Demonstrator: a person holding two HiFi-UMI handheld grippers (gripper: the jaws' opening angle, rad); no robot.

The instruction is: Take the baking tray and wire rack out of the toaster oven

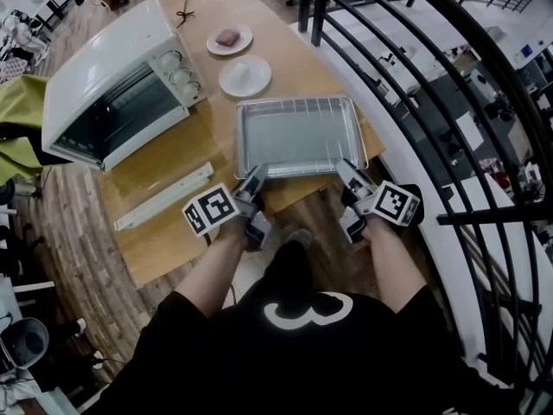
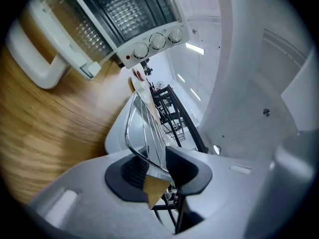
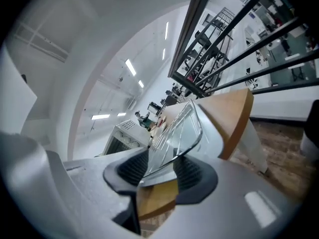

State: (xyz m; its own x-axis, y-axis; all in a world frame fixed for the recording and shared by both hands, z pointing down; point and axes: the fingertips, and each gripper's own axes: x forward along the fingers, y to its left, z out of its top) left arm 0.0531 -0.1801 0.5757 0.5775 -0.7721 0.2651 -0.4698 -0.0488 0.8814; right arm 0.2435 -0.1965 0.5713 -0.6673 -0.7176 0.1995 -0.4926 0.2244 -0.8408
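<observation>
Black short-sleeved T-shirt (image 1: pixel 216 353) with a white looped print (image 1: pixel 307 311); grey left claw (image 1: pixel 256 175) and right claw (image 1: pixel 346 169), each bearing a black-and-white marker cube (image 1: pixel 212 208).

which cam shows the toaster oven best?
Head view: the whole toaster oven from above. Left gripper view catches only its knobs and door, tilted; right gripper view shows it small and distant.
</observation>
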